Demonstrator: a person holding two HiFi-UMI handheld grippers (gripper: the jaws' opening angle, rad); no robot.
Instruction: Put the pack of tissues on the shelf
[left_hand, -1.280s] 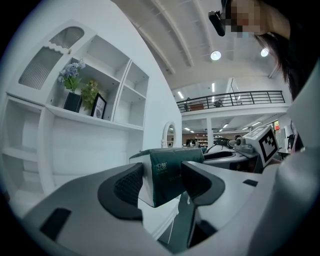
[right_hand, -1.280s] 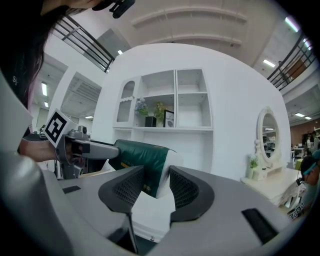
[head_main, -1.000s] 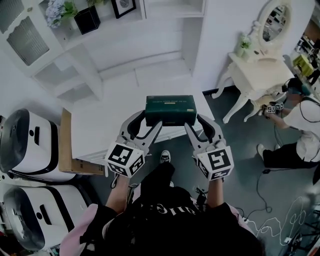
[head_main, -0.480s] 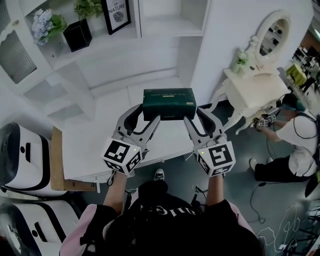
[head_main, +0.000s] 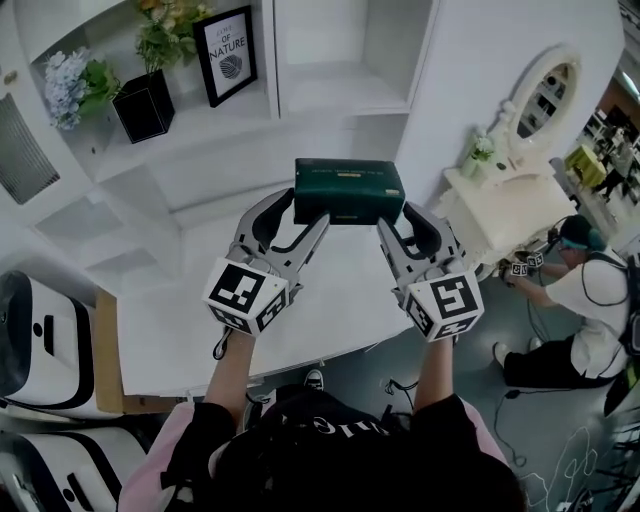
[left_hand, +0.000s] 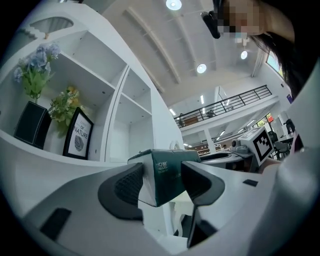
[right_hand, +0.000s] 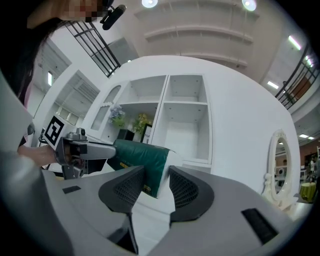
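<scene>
In the head view your left gripper (head_main: 306, 222) and right gripper (head_main: 400, 224) clamp the two ends of the pack of tissues (head_main: 348, 190), held aloft before the shelf (head_main: 330, 97); the left gripper view, then the right, shows jaws pinching its end.

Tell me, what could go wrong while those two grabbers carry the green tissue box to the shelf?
The left gripper and right gripper each pinch just one end of the pack of tissues. If one slips, it could tip and drop onto the white counter. Also, the framed picture and black plant pot stand on the shelf nearby, so a swing left might knock them.
</scene>
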